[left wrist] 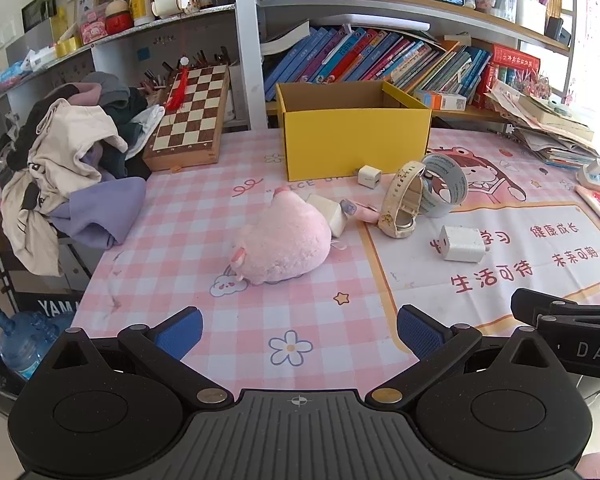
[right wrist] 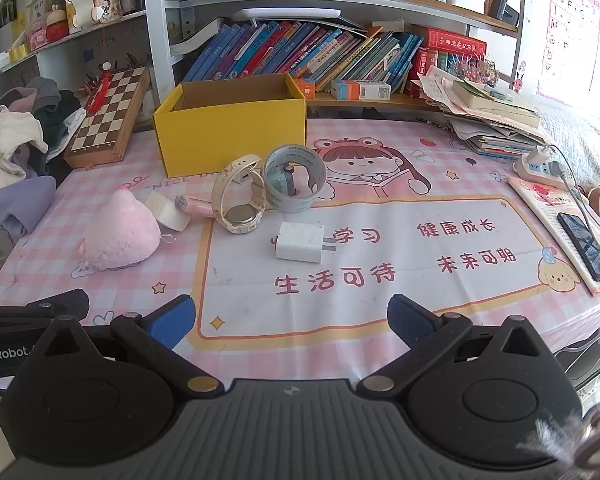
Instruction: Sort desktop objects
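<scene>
An open yellow box [left wrist: 356, 136] [right wrist: 232, 128] stands at the back of the pink checked table. In front of it lie a pink plush toy [left wrist: 284, 240] [right wrist: 118, 236], a cream watch [left wrist: 402, 204] [right wrist: 238, 200], a tape roll [left wrist: 444, 186] [right wrist: 296, 178], a large white charger [left wrist: 462, 244] [right wrist: 300, 242], a small white charger cube [left wrist: 369, 177], a small white tape roll [right wrist: 168, 210] and a pink pen-like item [right wrist: 196, 205]. My left gripper [left wrist: 300, 332] is open and empty near the table's front edge. My right gripper [right wrist: 292, 320] is open and empty, in front of the large charger.
A chessboard case [left wrist: 190, 120] leans at the back left beside a pile of clothes [left wrist: 68, 168]. Bookshelves [right wrist: 300, 52] run behind the box. Stacked papers [right wrist: 496, 120], a power strip [right wrist: 540, 164] and a phone [right wrist: 586, 246] on a booklet lie at the right.
</scene>
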Demonstrator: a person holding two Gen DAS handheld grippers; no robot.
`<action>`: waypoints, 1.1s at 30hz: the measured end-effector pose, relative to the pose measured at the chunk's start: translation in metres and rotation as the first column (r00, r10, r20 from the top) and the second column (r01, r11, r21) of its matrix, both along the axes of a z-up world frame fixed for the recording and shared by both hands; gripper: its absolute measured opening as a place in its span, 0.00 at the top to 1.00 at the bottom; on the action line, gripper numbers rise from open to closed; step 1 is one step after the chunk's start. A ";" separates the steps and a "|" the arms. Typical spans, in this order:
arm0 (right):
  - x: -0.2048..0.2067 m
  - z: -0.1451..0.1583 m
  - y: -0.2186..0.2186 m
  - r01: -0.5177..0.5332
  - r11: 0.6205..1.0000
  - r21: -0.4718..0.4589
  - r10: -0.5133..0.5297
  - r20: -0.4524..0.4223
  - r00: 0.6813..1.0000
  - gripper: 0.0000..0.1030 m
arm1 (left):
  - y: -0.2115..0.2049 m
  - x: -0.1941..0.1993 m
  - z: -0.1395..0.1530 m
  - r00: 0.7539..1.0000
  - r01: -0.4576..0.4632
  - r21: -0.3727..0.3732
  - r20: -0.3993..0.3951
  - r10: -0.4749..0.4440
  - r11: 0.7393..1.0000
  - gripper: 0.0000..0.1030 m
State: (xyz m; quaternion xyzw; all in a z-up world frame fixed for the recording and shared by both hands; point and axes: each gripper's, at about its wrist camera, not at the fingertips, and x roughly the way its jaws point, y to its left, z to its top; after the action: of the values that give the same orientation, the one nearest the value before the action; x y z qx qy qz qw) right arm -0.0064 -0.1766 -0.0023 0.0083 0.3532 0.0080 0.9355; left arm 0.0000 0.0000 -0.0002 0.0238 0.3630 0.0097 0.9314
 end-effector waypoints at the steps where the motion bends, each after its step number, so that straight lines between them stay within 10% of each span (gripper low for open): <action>1: 0.000 0.000 0.000 0.000 1.000 0.000 0.000 0.000 1.000 0.00 | 0.000 0.000 0.000 1.000 0.000 0.002 0.000 0.000 1.000 0.00; 33: 0.002 0.002 0.003 0.003 1.000 -0.005 -0.003 0.003 1.000 0.00 | 0.007 0.009 -0.004 1.000 0.009 0.000 -0.017 -0.009 1.000 0.00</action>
State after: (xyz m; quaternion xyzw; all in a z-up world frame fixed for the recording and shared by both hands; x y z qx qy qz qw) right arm -0.0046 -0.1739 -0.0003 0.0067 0.3516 0.0055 0.9361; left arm 0.0086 0.0068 -0.0043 0.0255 0.3709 0.0052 0.9283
